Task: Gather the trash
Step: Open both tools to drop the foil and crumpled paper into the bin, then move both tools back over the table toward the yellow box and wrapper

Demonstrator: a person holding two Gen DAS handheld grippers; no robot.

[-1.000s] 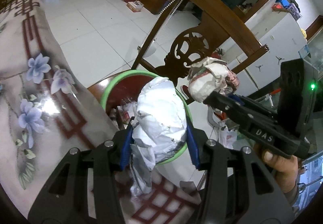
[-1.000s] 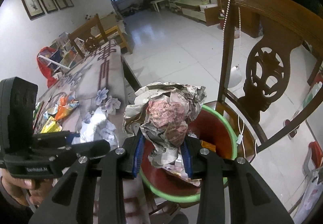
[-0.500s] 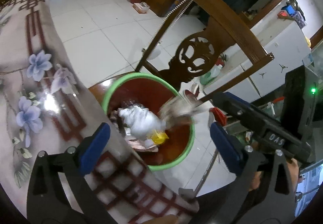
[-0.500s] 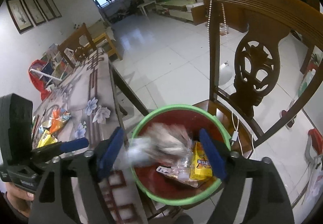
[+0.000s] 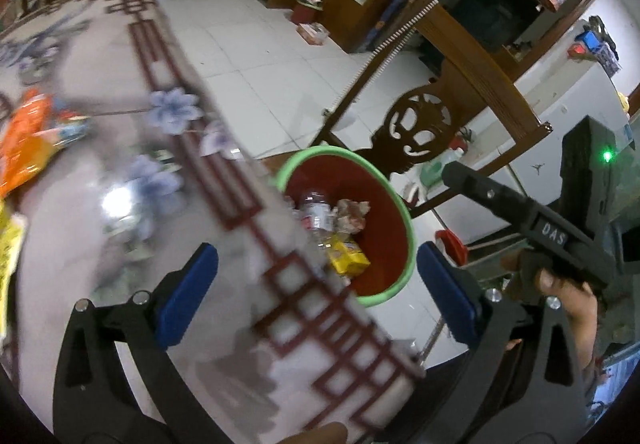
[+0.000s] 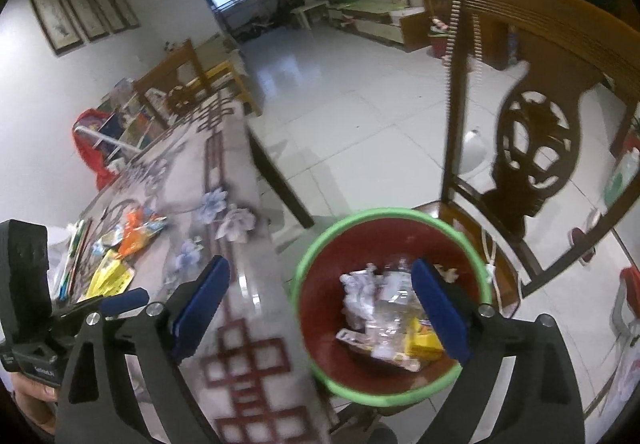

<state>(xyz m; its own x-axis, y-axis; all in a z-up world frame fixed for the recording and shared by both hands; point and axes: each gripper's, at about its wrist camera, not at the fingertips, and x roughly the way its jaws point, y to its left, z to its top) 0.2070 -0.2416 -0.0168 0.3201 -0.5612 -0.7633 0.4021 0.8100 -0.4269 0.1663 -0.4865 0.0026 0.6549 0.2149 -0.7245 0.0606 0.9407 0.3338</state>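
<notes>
Where it sits on chair, red bin (image 6: pixel 320 328), crumpled paper (image 6: pixel 356 298), bottle (image 6: pixel 394 296), yellow packet (image 6: pixel 424 340)

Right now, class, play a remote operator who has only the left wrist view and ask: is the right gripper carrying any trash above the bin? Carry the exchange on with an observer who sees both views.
Observer: No. The right wrist view shows the right gripper with nothing between its blue pads; its jaws are opening above the green-rimmed bin.
Operator: The table edge hides the bin's near side from me. What lies there?
Observer: A crumpled white wad, beside the clear bottle.
Operator: What is at the table's far end, by the wall?
Observer: A red bag-like heap; whether it is trash I cannot tell.
</notes>
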